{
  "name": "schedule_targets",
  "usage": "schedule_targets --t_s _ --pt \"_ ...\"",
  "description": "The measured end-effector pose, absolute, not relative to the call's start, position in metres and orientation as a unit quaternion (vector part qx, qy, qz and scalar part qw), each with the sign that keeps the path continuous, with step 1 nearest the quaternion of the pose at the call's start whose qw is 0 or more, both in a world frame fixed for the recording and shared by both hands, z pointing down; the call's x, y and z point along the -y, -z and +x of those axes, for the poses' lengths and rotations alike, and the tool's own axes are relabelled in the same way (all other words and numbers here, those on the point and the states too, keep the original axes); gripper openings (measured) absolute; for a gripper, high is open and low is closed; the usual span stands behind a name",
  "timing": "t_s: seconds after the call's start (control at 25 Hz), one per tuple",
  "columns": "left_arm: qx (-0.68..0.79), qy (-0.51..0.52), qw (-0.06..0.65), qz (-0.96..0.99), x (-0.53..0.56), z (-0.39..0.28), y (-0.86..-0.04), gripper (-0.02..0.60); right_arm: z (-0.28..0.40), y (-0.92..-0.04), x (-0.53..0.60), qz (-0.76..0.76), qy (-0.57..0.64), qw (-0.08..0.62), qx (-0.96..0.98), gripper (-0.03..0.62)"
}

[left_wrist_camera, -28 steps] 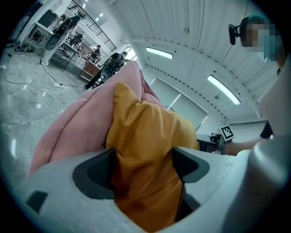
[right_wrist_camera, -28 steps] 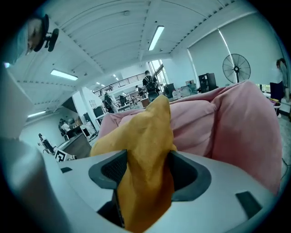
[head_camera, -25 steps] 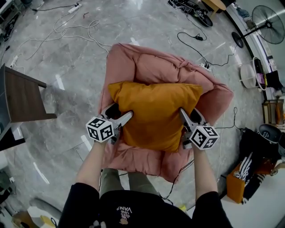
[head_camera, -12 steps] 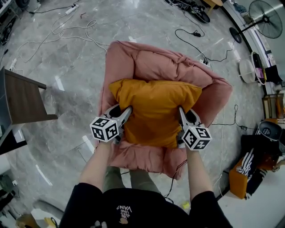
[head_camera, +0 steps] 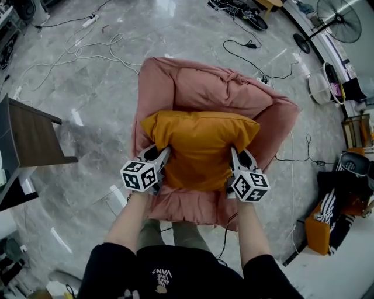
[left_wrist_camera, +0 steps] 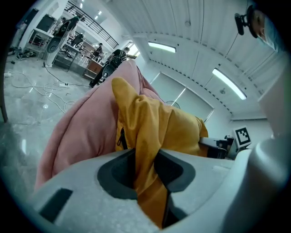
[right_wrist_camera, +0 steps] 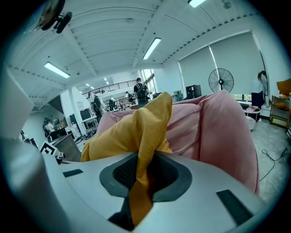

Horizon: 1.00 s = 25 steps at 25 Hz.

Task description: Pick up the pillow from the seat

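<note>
As the left gripper [head_camera: 162, 153] and right gripper [head_camera: 235, 153], wide open a second ago, are closing tight on side folds of the mustard-yellow fabric pillow [head_camera: 201, 146], it lies on the plump pink armchair [head_camera: 198, 87], seemingly ready to lift.

A pillow [head_camera: 201, 146] lies on the seat [head_camera: 193, 82], in front of its backrest and between its two armrests. On the floor [head_camera: 105, 111], a table [head_camera: 35, 137] stands well apart to the seat's left. Loose cables [head_camera: 96, 56] lie behind the seat to the left, more cables [head_camera: 250, 44] lie behind it to the right, and a standing fan [head_camera: 336, 14] is far behind and to the right of the seat. The person's legs [head_camera: 186, 233] stand just before the seat's front edge.
</note>
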<state>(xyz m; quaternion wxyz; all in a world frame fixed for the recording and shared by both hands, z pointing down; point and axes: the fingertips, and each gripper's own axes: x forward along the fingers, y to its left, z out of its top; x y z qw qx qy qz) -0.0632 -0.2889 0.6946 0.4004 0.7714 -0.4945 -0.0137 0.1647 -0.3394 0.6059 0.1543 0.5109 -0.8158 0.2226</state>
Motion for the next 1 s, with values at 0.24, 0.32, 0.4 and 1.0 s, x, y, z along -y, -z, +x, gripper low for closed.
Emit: schedule_targets --t_s 0.24,0.32,0.4,1.0 --pt "0.492 0.018 0.405 0.770 0.270 -0.064 -0.684 0.115 0.164 -0.594 0.314 0.522 -0.224 0.150 0.809 0.072" --pt "0.489 0.017 0.406 0.772 0.263 -0.065 -0.681 0.114 0.163 -0.590 0.305 0.523 -0.223 0.149 0.809 0.072" --pt "0.486 0.014 0.405 0.775 0.255 -0.064 -0.677 0.110 0.164 -0.587 0.295 0.524 -0.220 0.151 0.809 0.069" --pt "0.470 -0.014 0.381 0.796 0.196 -0.060 -0.641 0.109 0.174 -0.551 0.226 0.536 -0.206 0.147 0.805 0.064"
